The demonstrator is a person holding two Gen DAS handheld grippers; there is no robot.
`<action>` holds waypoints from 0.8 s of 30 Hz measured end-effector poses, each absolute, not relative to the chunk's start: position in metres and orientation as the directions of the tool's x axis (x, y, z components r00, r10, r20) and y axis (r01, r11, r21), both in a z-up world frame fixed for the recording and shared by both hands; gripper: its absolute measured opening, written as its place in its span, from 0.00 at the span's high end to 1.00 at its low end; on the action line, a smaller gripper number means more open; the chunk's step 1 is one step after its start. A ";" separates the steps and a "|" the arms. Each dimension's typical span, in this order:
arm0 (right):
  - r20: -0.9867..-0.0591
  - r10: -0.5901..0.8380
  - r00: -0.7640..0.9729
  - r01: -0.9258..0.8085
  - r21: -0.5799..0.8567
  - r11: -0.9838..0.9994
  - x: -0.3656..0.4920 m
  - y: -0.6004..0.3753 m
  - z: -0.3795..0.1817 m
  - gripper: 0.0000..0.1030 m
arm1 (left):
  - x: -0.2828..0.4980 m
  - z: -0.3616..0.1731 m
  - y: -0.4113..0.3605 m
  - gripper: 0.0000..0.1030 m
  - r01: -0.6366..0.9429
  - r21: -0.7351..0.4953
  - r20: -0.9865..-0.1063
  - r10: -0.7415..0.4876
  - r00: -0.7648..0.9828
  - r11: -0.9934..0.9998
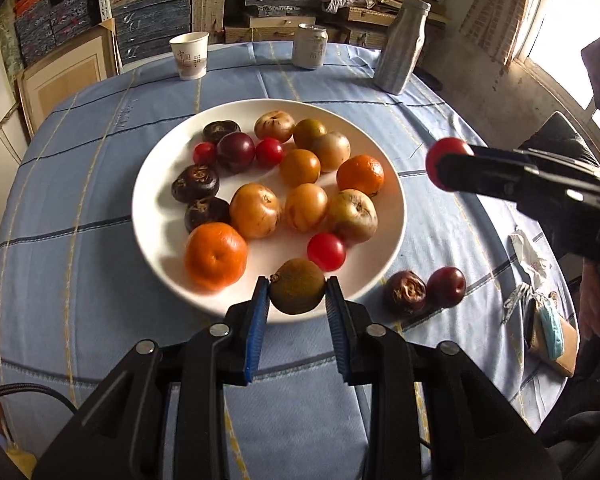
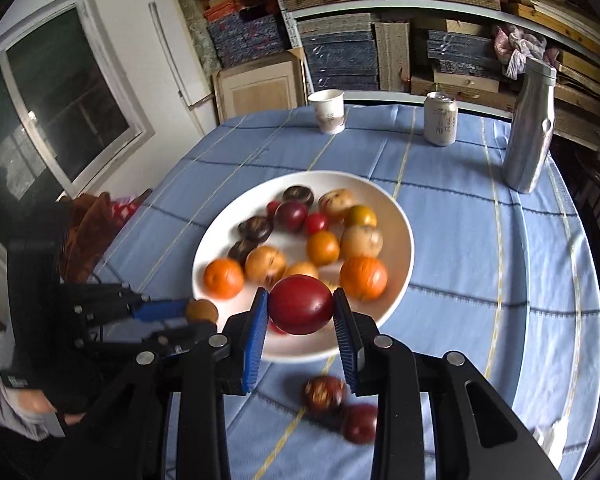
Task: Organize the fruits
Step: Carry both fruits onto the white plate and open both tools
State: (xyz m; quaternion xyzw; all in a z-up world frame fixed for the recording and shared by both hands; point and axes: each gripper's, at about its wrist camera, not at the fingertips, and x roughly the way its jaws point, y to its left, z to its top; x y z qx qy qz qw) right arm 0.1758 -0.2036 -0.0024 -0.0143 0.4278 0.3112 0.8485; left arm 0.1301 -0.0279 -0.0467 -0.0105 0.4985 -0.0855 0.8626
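Note:
A white plate (image 1: 392, 208) (image 2: 404, 232) on the blue checked cloth holds several fruits: oranges, yellow-brown round fruits, dark chestnut-like ones, plums and small red tomatoes. My left gripper (image 1: 297, 287) is shut on a brownish-green round fruit (image 1: 297, 286) over the plate's near rim. That gripper (image 2: 196, 316) shows at the left of the right wrist view, still holding the fruit (image 2: 201, 311). My right gripper (image 2: 301, 310) is shut on a red tomato (image 2: 301, 310) above the near edge of the plate. It appears at the right in the left wrist view (image 1: 444, 168), carrying the tomato (image 1: 446, 156).
A dark wrinkled fruit (image 1: 405, 292) (image 2: 324, 393) and a plum (image 1: 446, 286) (image 2: 359, 422) lie on the cloth beside the plate. A paper cup (image 1: 189, 55) (image 2: 327, 111), a can (image 1: 310, 46) (image 2: 440, 119) and a metal bottle (image 1: 402, 46) (image 2: 528, 126) stand at the far edge. Wrappers and a mask (image 1: 540, 312) lie right.

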 end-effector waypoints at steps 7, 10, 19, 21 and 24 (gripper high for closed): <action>-0.746 0.521 0.415 -0.563 0.239 0.791 0.215 -0.172 -0.012 0.68 | 0.150 -0.065 -0.032 0.73 0.154 -0.123 -0.870 -0.181 0.459 0.980; -0.742 0.531 0.409 -0.569 0.248 0.784 0.227 -0.164 -0.014 0.68 | 0.156 -0.068 -0.030 0.73 0.154 -0.125 -0.869 -0.183 0.459 0.980; -0.764 0.545 0.347 -0.583 0.279 0.763 0.239 -0.147 -0.040 0.68 | 0.166 -0.088 -0.024 0.73 0.141 -0.150 -0.892 -0.195 0.408 0.979; -0.770 0.547 0.329 -0.591 0.284 0.755 0.244 -0.137 -0.046 0.68 | 0.167 -0.093 -0.026 0.73 0.146 -0.137 -0.898 -0.185 0.400 0.980; -0.776 0.550 0.310 -0.600 0.289 0.746 0.254 -0.123 -0.055 0.68 | 0.167 -0.098 -0.023 0.72 0.132 -0.143 -0.900 -0.185 0.394 0.981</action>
